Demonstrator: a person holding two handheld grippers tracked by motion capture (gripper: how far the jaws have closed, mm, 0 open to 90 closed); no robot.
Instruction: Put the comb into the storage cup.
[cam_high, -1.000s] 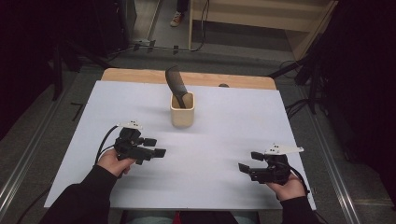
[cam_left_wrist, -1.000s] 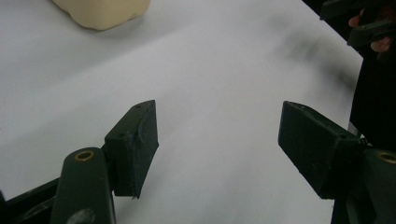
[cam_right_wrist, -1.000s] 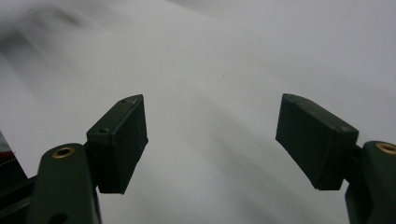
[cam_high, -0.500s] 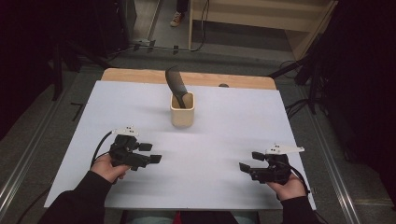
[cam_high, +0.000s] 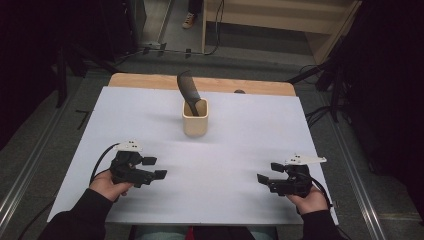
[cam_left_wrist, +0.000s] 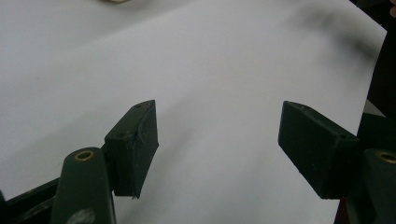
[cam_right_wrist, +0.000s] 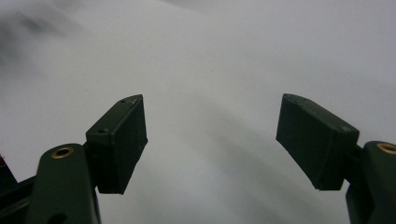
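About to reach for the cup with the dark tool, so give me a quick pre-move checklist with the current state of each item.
1. Left gripper open, nothing between its jaws: ok.
2. Right gripper open, nothing between its jaws: ok.
3. Cup upright on the white sheet: ok.
4. Dark tool standing in the cup, leaning back and left: ok.
5. Sheet bare between both grippers and the cup: ok.
6. How firmly the tool sits in the cup: cannot tell.
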